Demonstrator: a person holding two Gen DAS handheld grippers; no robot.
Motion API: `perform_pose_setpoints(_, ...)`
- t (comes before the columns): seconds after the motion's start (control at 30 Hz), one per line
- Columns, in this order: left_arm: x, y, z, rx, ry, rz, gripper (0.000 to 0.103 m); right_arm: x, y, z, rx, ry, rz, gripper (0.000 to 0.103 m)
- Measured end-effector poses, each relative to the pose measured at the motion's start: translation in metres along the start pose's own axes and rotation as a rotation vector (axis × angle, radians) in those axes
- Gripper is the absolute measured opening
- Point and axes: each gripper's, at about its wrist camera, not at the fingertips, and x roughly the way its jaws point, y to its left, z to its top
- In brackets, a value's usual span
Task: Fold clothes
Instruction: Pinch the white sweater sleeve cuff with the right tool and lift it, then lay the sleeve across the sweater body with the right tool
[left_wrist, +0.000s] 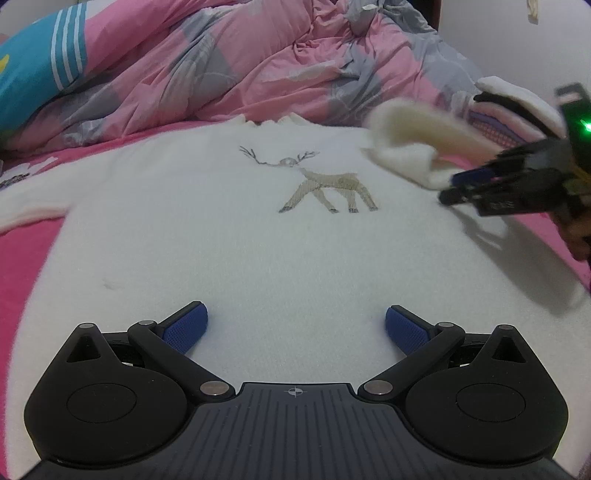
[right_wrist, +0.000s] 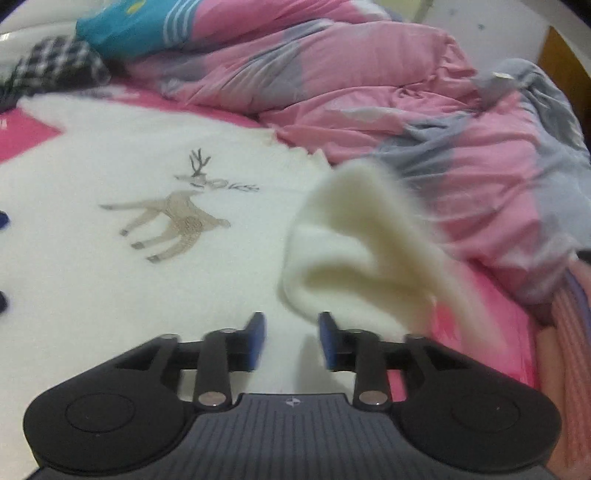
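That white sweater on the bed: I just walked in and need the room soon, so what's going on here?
A person is folding a fluffy white sweater with an embroidered deer, spread flat on the pink bed sheet. The right tongs stand open beside the sweater's sleeve, which is flipped in over the body; nothing is between them. The left tongs hover open over the hem, holding nothing.

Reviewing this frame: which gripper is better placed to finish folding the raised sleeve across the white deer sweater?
Right. The right gripper sits just beside the lifted sleeve, fingers open with nothing between them. The left gripper hovers open over the sweater near its hem, far from that sleeve.
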Motion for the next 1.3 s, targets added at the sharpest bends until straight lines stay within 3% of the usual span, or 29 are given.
perform_pose_setpoints(0.17,0.0,0.0,0.0,0.001,-0.004,0.0,0.103,-0.035,-0.044,-0.004,0.268,-0.074,0.05,0.052)
perform_pose_setpoints(0.23,0.0,0.0,0.0,0.001,-0.005,0.0,0.103,-0.038,-0.064,-0.007,0.346,-0.088,0.005,0.057)
perform_pose_setpoints(0.33,0.0,0.0,-0.001,0.0,-0.008,-0.001,0.103,-0.034,-0.075,-0.011,0.363,-0.077,-0.069,0.059)
perform_pose_setpoints(0.67,-0.001,0.0,-0.001,0.004,-0.016,0.001,0.103,0.022,-0.013,0.007,-0.184,-0.096,-0.304,0.061)
perform_pose_setpoints(0.7,-0.001,0.0,-0.001,0.004,-0.016,0.001,0.103,0.03,-0.013,0.009,-0.206,-0.079,-0.312,0.059)
perform_pose_setpoints(0.77,0.0,0.0,-0.001,0.005,-0.017,0.002,0.103,0.041,-0.017,0.012,-0.212,-0.047,-0.316,0.041)
perform_pose_setpoints(0.8,0.0,0.0,-0.001,0.006,-0.017,0.003,0.103,0.044,-0.021,0.014,-0.195,-0.033,-0.309,0.026)
perform_pose_setpoints(0.87,0.0,0.0,-0.001,0.005,-0.019,0.002,0.103,0.039,-0.037,0.02,-0.093,-0.033,-0.278,0.008)
perform_pose_setpoints(0.93,-0.001,0.0,-0.002,0.004,-0.022,0.001,0.103,0.027,-0.051,0.027,-0.01,-0.054,-0.265,0.005)
perform_pose_setpoints(1.0,-0.001,0.0,-0.002,0.003,-0.024,-0.001,0.103,0.012,-0.065,0.036,0.078,-0.064,-0.211,0.004)
perform_pose_setpoints(1.07,-0.001,0.001,-0.002,0.0,-0.027,-0.004,0.103,-0.006,-0.081,0.047,0.186,-0.073,-0.101,0.004)
perform_pose_setpoints(1.3,-0.003,0.006,-0.003,-0.021,-0.042,-0.027,0.103,-0.036,-0.11,0.094,0.619,-0.072,0.455,0.004)
